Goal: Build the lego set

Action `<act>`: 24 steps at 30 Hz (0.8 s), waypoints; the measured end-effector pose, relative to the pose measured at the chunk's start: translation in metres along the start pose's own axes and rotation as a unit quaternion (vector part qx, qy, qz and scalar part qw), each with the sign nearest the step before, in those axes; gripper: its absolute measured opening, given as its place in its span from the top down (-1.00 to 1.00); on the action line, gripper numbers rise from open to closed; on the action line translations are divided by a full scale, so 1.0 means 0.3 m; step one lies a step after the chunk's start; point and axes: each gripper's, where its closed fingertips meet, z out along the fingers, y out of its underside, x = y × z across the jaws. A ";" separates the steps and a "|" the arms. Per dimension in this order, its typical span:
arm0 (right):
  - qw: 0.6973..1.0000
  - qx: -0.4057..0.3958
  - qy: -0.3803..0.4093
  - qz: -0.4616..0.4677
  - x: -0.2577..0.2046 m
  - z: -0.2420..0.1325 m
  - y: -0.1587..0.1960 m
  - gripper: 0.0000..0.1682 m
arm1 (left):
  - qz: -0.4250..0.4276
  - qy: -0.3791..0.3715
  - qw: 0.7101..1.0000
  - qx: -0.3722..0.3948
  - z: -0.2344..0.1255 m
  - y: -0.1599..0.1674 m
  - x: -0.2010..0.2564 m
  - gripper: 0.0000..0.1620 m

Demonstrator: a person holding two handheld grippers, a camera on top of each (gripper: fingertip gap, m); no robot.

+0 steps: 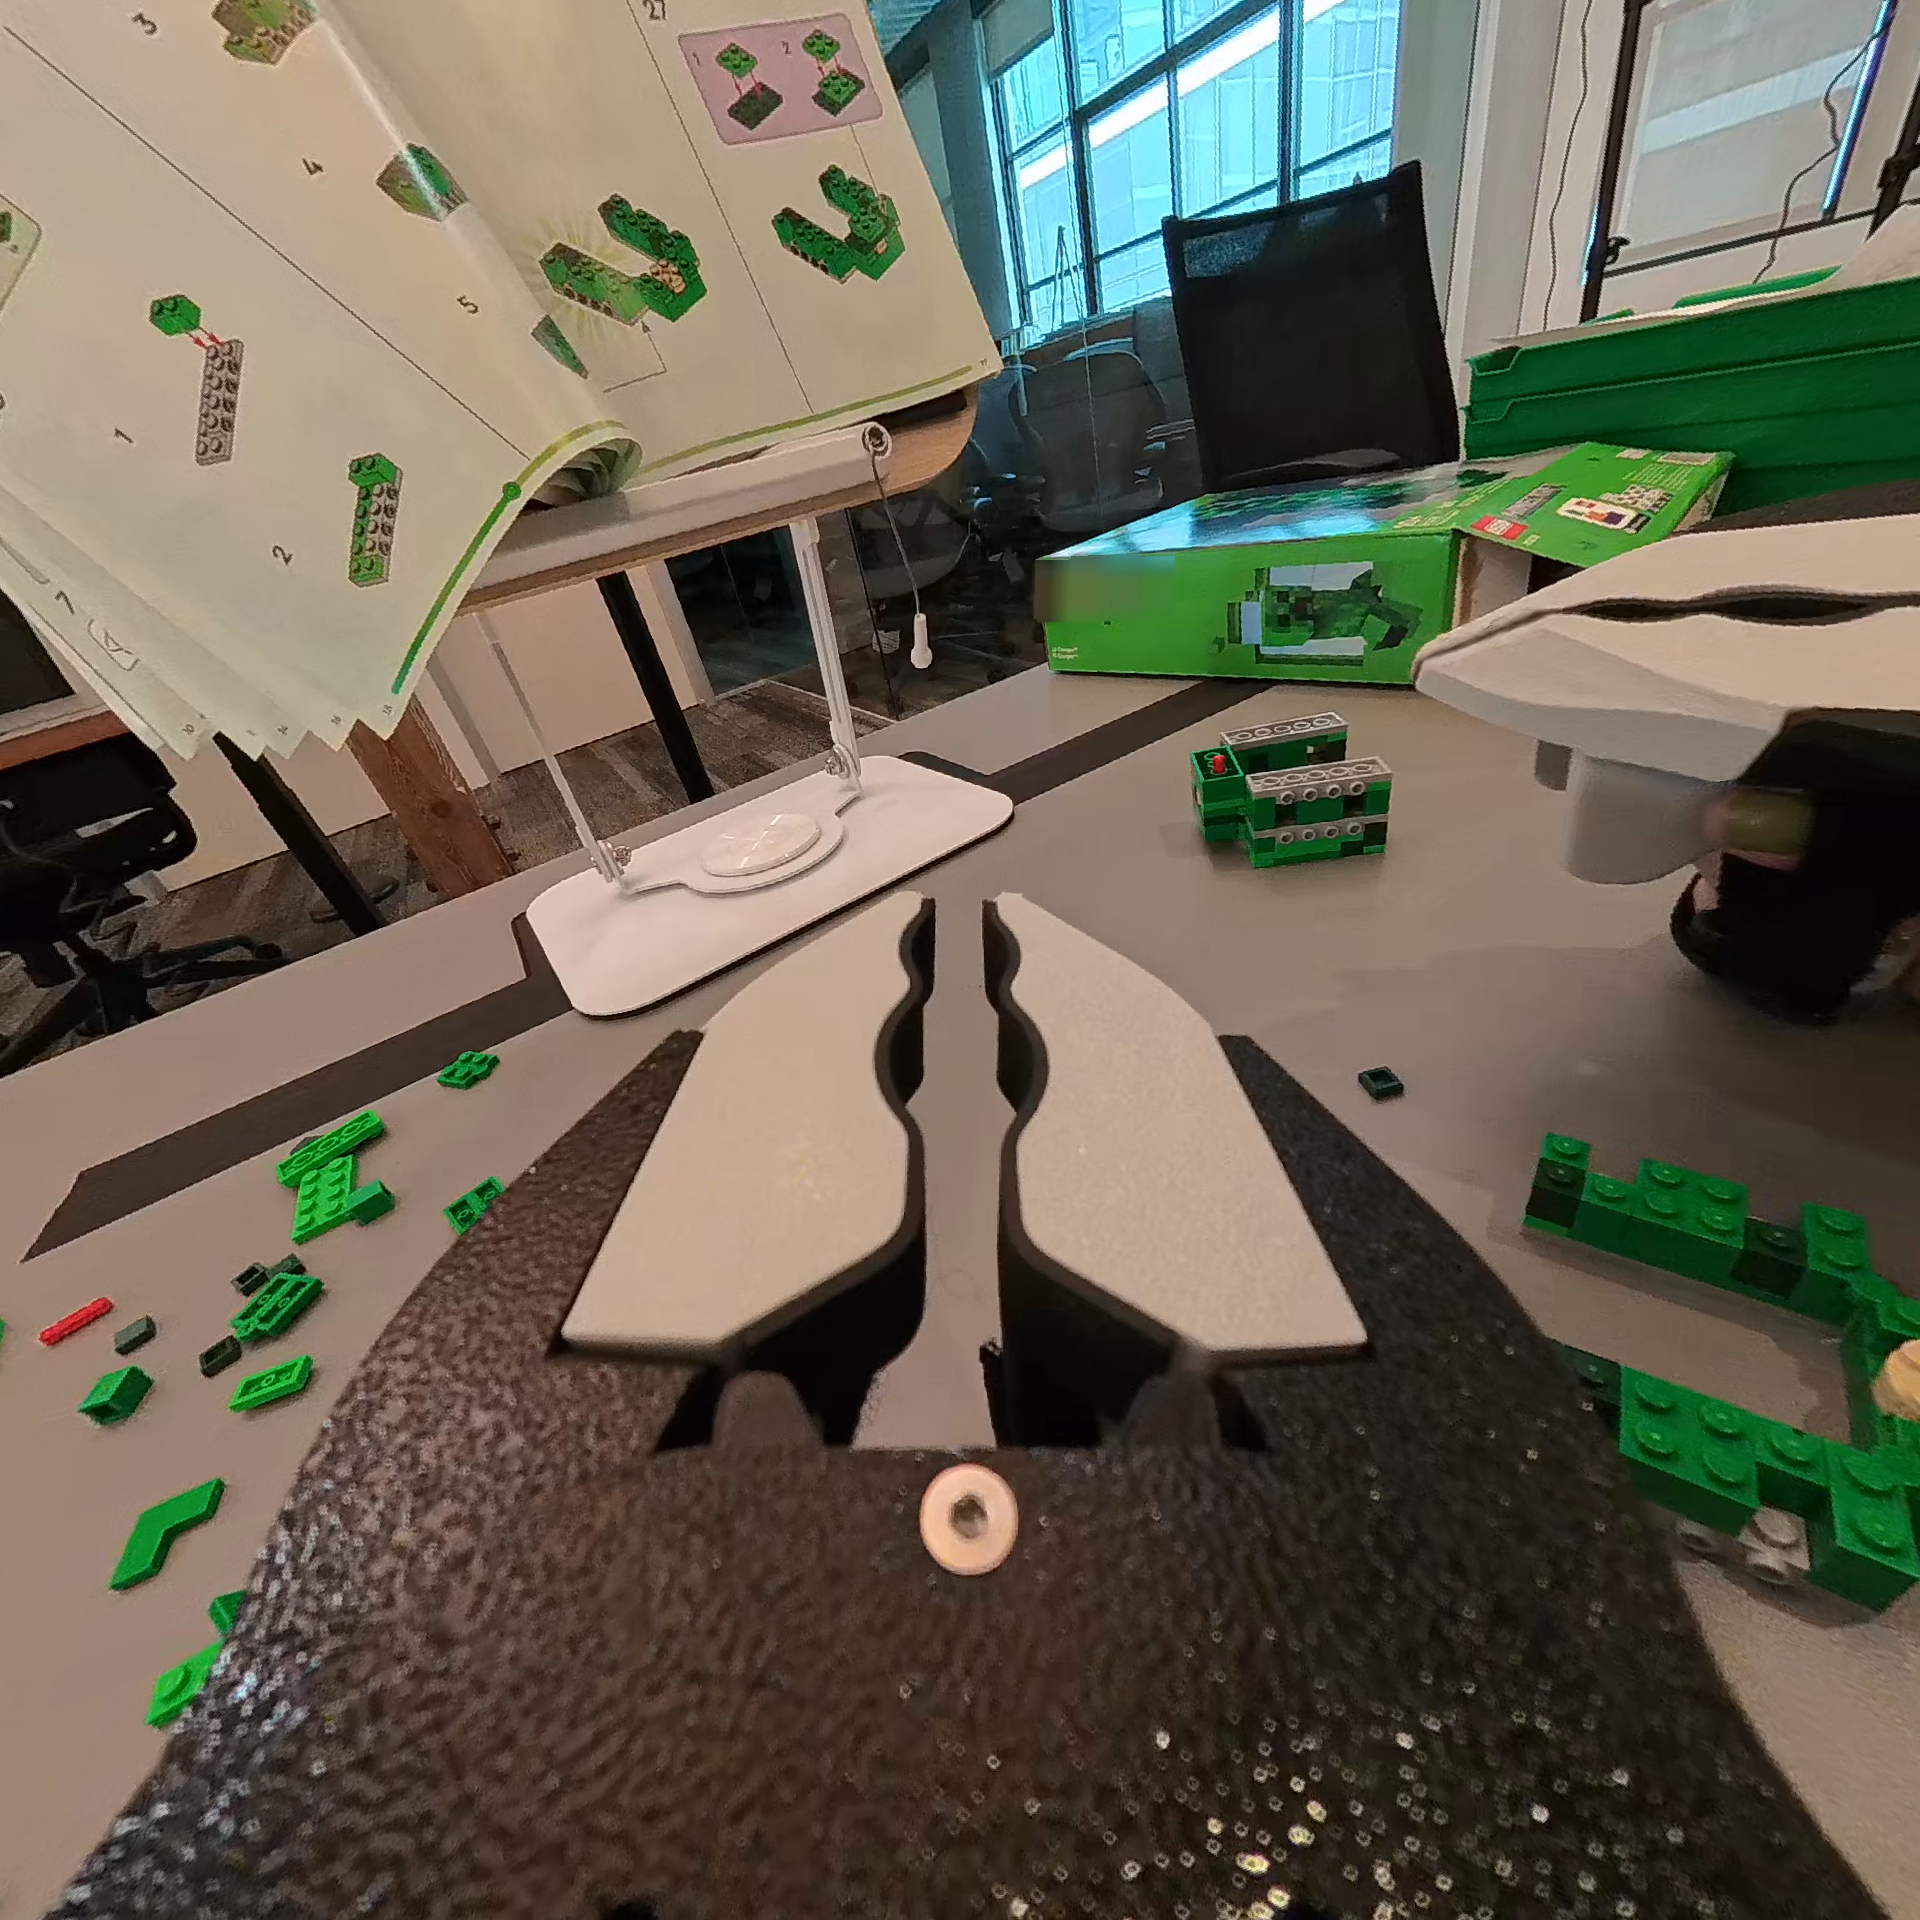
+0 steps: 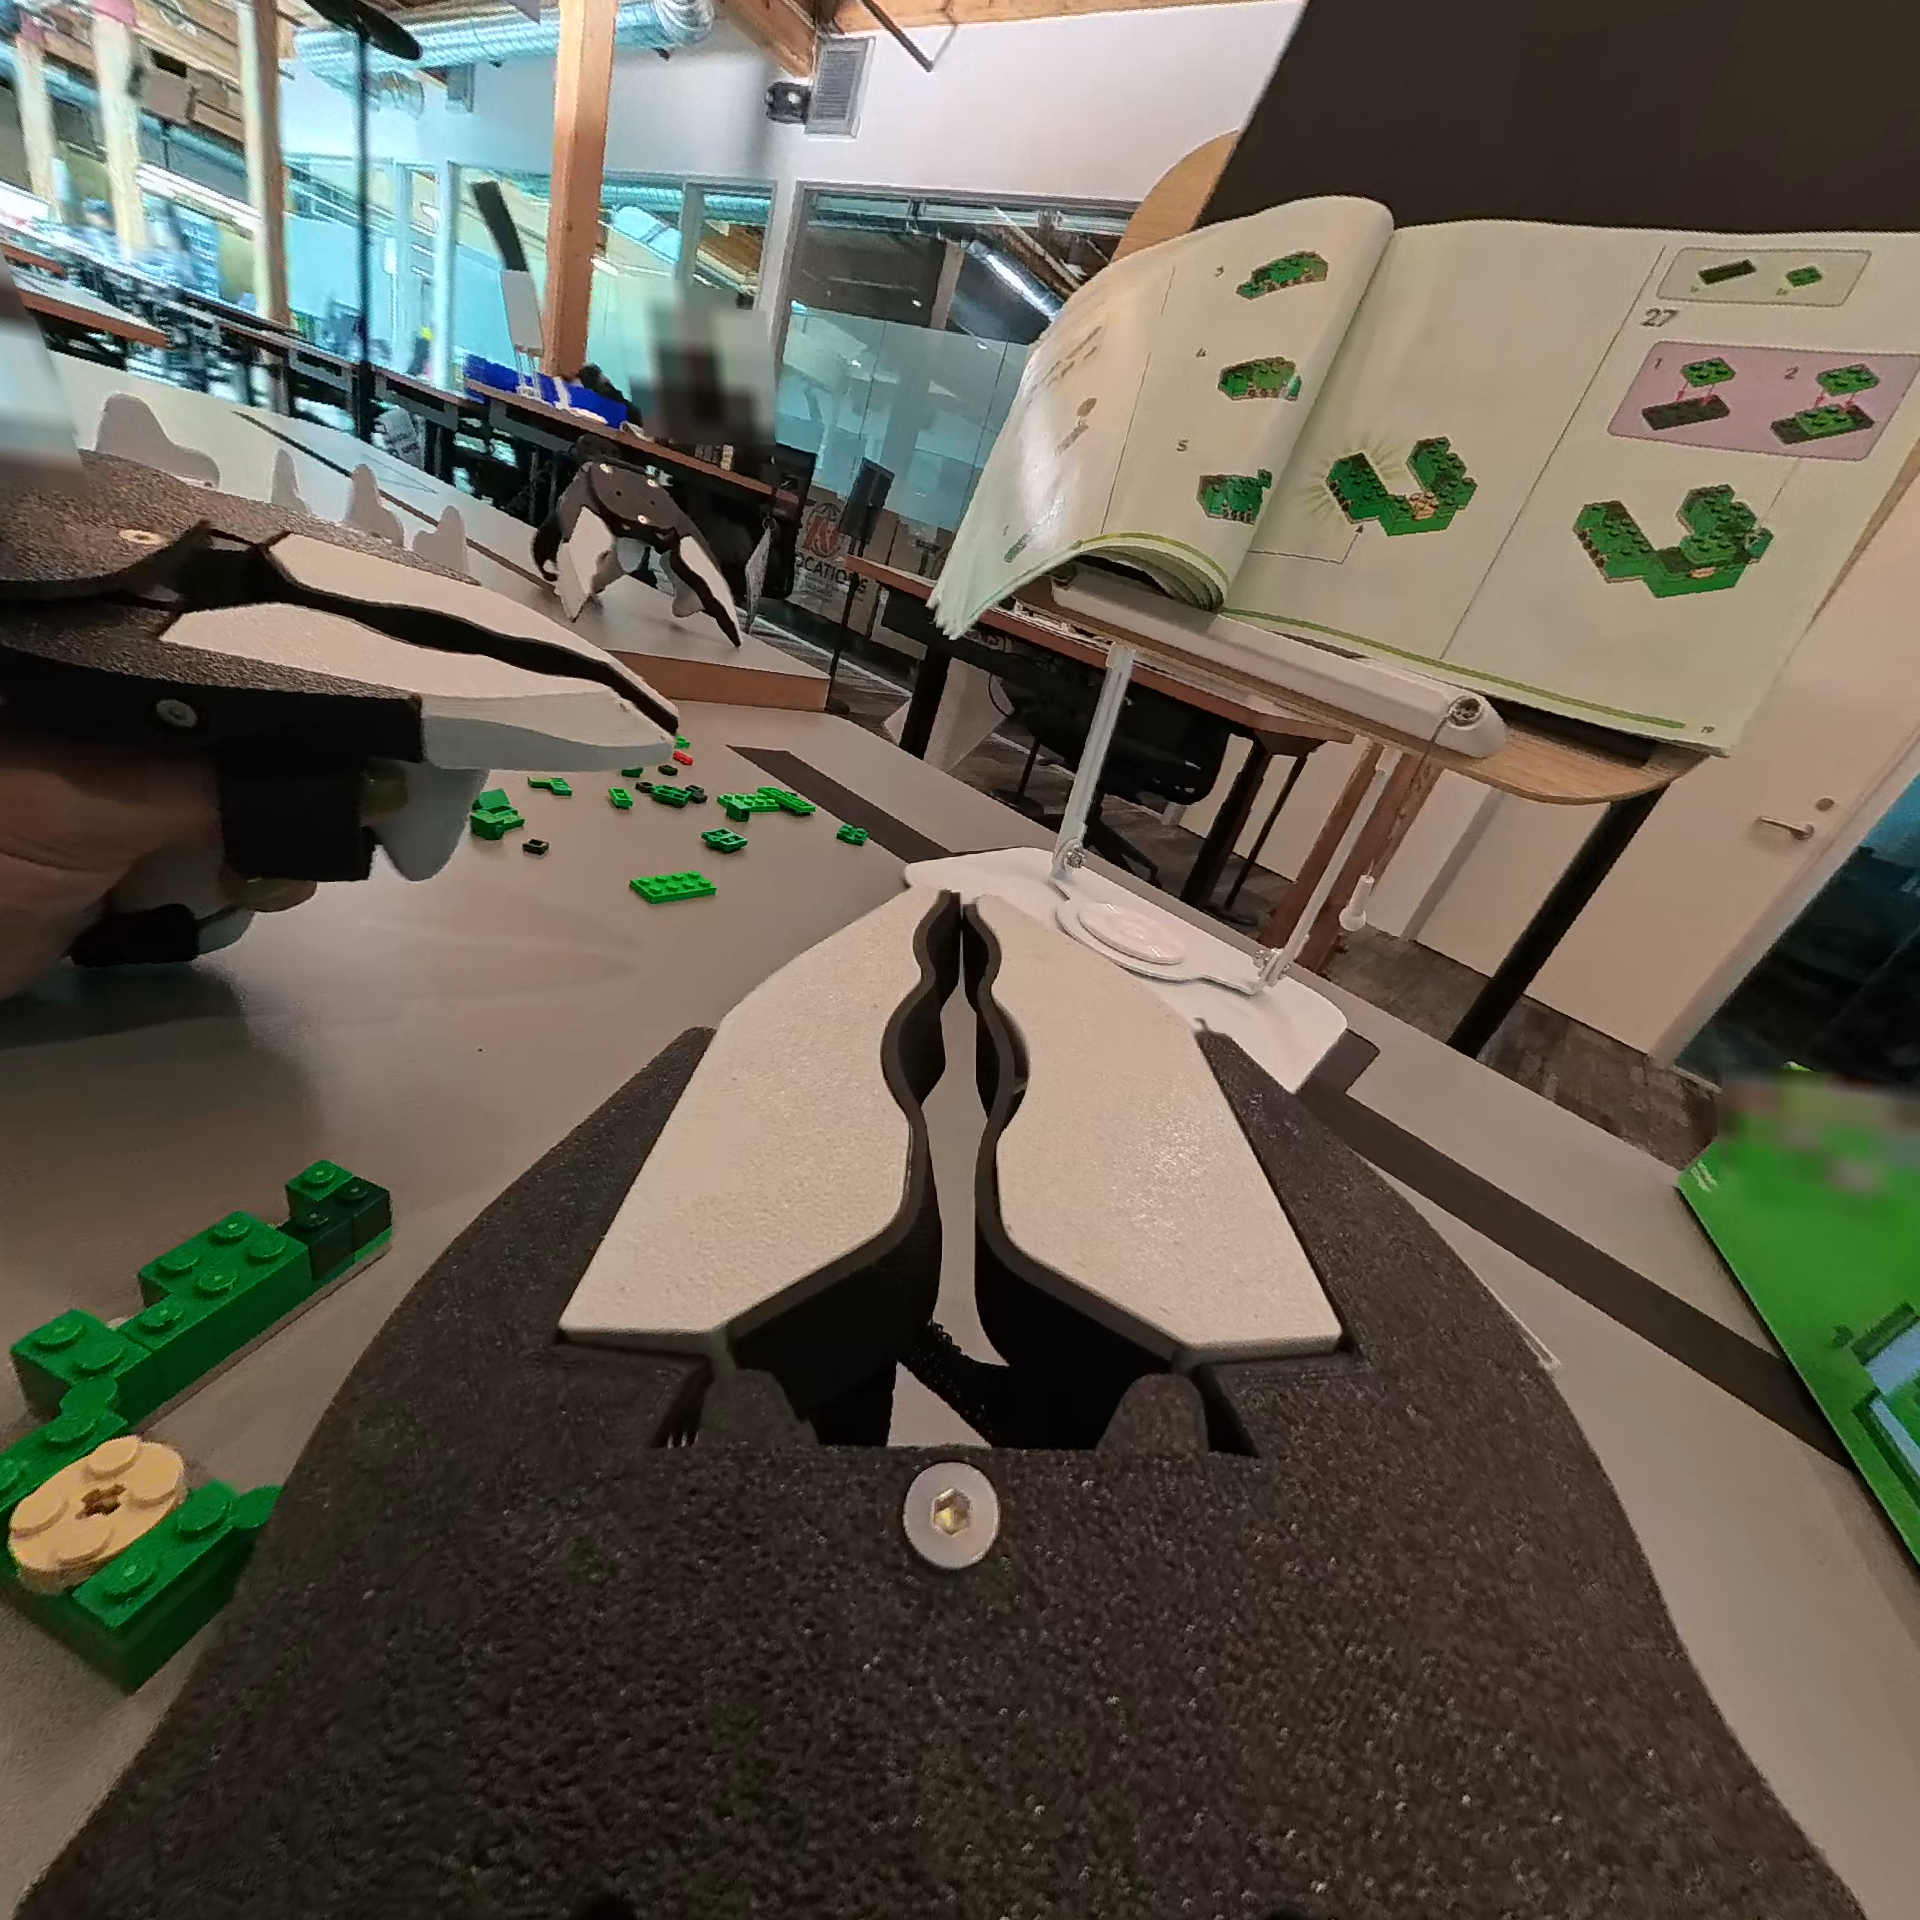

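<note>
Both grippers hang above the grey table [image 1: 1195, 935] with nothing between their fingers. The left gripper [image 1: 958, 914] has its fingers drawn almost together, a thin slit left between the tips; the right gripper [image 2: 958, 909] has its tips pressed closed. A U-shaped green brick assembly [image 1: 1704, 1340] with a tan round plate [image 2: 94, 1496] lies on the table at the near edge, between the two grippers. Loose green pieces [image 1: 332, 1174] and a red pin [image 1: 75, 1320] are scattered on the left. Farther off stands a small green-and-grey sub-build [image 1: 1294, 790], with the green set box [image 1: 1299, 592] lying behind it. The open instruction booklet [image 2: 1455, 436] rests on a white stand [image 1: 769, 883] at the far side.
</note>
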 end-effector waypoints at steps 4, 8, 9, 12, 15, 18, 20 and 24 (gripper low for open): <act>0.991 0.029 -0.131 -0.010 -0.101 -0.025 -0.028 0.87 | -0.002 -0.001 1.000 -0.001 0.001 0.003 -0.004 0.90; 0.990 0.044 -0.133 -0.018 -0.083 -0.061 -0.046 0.85 | -0.006 -0.001 1.000 -0.001 -0.001 0.003 -0.007 0.90; 0.991 0.041 -0.125 -0.016 -0.076 -0.066 -0.040 0.85 | -0.006 0.000 1.000 -0.001 -0.001 0.003 -0.006 0.90; 0.994 0.015 -0.096 -0.045 -0.072 -0.067 -0.016 0.85 | -0.007 0.002 1.000 -0.002 0.001 0.005 -0.005 0.90; 0.989 -0.010 -0.091 -0.114 -0.109 -0.057 0.009 0.89 | -0.008 0.004 1.000 -0.005 0.003 0.008 -0.002 0.90; 0.981 -0.021 -0.114 -0.154 -0.163 -0.054 0.023 0.92 | -0.006 0.005 1.000 -0.006 0.004 0.009 0.000 0.90; 0.978 -0.020 -0.122 -0.166 -0.181 -0.057 0.023 0.96 | -0.005 0.006 1.000 -0.007 0.004 0.010 0.002 0.90; 0.980 -0.023 -0.113 -0.160 -0.170 -0.056 0.023 0.96 | -0.004 0.006 1.000 -0.008 0.005 0.011 0.003 0.90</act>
